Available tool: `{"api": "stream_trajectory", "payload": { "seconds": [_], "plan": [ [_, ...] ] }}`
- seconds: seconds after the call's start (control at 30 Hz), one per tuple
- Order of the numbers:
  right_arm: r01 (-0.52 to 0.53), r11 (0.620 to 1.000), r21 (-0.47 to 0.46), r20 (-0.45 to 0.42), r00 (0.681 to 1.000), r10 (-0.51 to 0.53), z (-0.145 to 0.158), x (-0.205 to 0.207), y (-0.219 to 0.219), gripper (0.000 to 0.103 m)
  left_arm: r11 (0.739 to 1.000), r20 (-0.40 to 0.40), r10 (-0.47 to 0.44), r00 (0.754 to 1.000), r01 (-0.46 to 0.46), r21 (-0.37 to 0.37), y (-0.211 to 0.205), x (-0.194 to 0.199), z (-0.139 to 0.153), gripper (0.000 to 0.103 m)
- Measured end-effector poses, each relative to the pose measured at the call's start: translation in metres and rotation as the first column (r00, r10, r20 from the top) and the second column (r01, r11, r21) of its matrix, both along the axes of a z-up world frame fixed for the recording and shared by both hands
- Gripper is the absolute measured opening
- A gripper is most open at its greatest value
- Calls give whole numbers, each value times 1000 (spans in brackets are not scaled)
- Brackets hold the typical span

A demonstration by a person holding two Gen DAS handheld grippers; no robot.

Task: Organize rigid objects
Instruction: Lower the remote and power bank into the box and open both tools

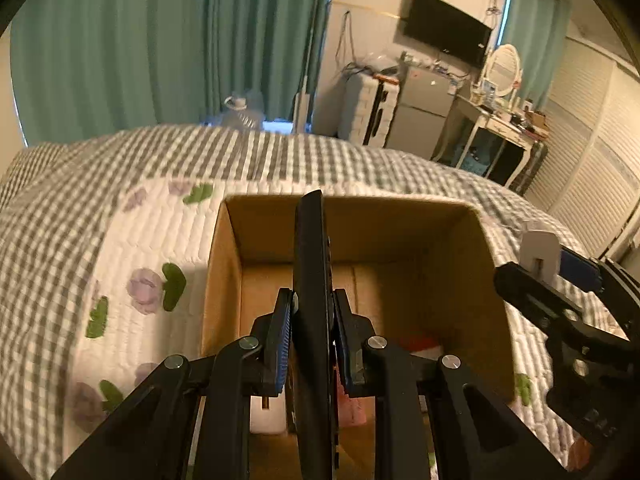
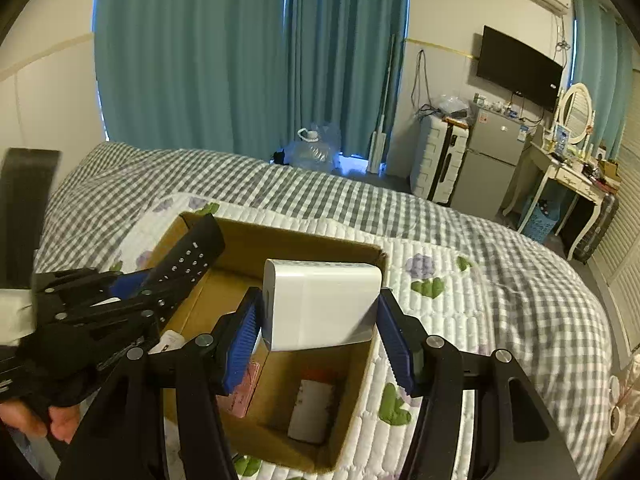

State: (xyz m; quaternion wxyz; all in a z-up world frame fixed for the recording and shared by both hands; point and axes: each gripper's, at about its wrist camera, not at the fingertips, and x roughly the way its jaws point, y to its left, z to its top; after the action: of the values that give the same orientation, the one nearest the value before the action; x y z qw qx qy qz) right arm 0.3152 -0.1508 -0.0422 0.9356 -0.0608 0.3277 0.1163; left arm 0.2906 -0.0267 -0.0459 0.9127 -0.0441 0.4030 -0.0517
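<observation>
An open cardboard box sits on the quilted bed. My left gripper is shut on a black remote control and holds it edge-on above the box; the remote also shows in the right wrist view. My right gripper is shut on a white rectangular block and holds it over the box's far right part; the block shows in the left wrist view. Inside the box lie a pink item, a white item with a red top and a small white item.
The bed has a grey checked cover and a floral quilt. Beyond it stand teal curtains, a water jug, a white suitcase, a small fridge, a wall TV and a dressing table.
</observation>
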Motion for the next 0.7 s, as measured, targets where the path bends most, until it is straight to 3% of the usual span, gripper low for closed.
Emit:
{"api": "stream_trajectory", "payload": {
  "seconds": [0.3, 0.33, 0.37, 0.4, 0.47, 0.7],
  "plan": [
    [-21, 999, 27, -2, 1000, 21, -16, 12, -2, 57, 1000, -1, 8, 1000, -8, 22, -3, 10, -16, 23],
    [-22, 999, 28, -1, 1000, 22, -16, 12, -1, 57, 1000, -4, 9, 1000, -9, 17, -3, 10, -16, 26],
    [-22, 999, 27, -1, 1000, 22, -16, 11, -1, 57, 1000, -9, 2, 1000, -2, 12, -3, 10, -15, 42],
    [-22, 999, 26, 0, 1000, 22, -16, 11, -1, 57, 1000, -18, 3, 1000, -3, 14, -4, 10, -14, 66],
    [-16, 1000, 23, 3, 1000, 16, -15, 9, -2, 57, 999, 14, 38, 999, -39, 28, -2, 4, -8, 81],
    [12, 1000, 19, 16, 1000, -12, -4, 2, -6, 57, 996, 66, 39, 997, -44, 82, 12, -13, 21, 83]
  ]
}}
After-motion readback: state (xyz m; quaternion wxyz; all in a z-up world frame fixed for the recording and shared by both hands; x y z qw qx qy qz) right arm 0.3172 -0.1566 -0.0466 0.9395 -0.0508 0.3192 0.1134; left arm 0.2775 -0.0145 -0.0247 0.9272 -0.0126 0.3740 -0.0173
